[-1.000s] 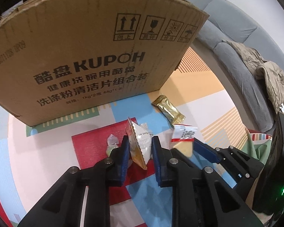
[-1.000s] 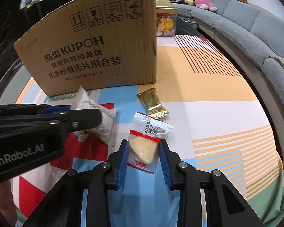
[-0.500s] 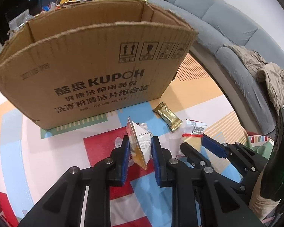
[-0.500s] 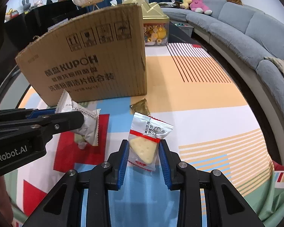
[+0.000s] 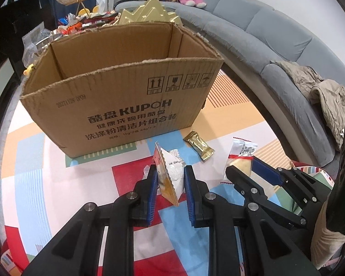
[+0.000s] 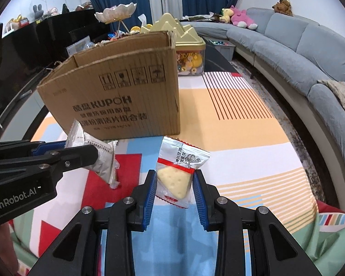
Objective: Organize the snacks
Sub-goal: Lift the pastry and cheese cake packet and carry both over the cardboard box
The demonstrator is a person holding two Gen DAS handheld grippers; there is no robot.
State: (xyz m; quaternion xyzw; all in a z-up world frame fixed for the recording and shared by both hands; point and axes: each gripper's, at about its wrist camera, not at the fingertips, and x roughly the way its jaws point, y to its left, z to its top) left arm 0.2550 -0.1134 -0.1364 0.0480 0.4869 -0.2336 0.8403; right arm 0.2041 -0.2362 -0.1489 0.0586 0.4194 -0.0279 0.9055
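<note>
I cannot see the floor of the cardboard box; its near wall hides the inside. From the right wrist view, the left gripper covers the middle of its white packet, and the gold candy is hidden entirely. The small wrapper behind the left finger is mostly concealed.

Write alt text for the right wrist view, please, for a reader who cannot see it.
The right gripper holds a clear packet with a wedge-shaped snack above a colourful mat. At the left, the left gripper holds a silver packet before an open cardboard box.
</note>
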